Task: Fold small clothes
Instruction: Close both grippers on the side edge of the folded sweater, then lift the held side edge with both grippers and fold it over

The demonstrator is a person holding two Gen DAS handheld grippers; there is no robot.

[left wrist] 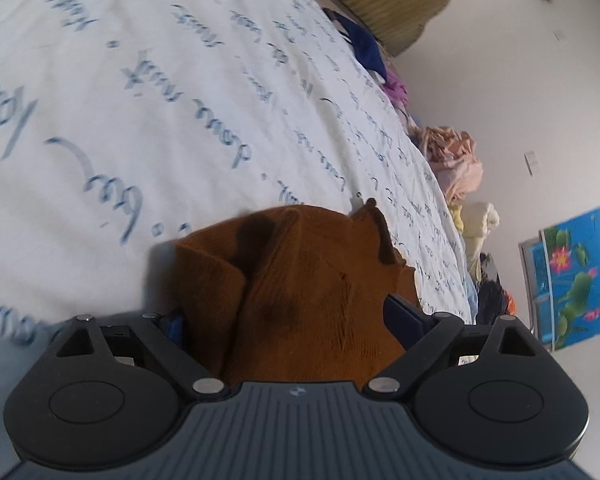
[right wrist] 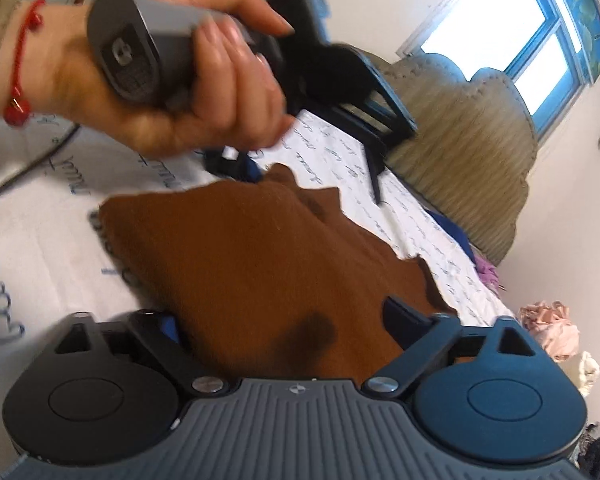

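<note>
A small brown knitted garment (left wrist: 300,280) with dark patches hangs bunched between both grippers, above a white bedsheet with blue script (left wrist: 140,100). My left gripper (left wrist: 296,312) is shut on one edge of it; the cloth covers the fingertips. My right gripper (right wrist: 292,316) is shut on another edge of the same garment (right wrist: 240,260), which stretches away from it. In the right wrist view a hand holds the left gripper (right wrist: 236,168), whose tip meets the garment's far corner.
Piled clothes lie along the bed's far edge: blue (left wrist: 364,46), purple (left wrist: 396,90), pink (left wrist: 454,160), cream (left wrist: 480,224). A tan padded headboard (right wrist: 460,148) stands by a blue-framed window (right wrist: 540,52). White walls surround the bed.
</note>
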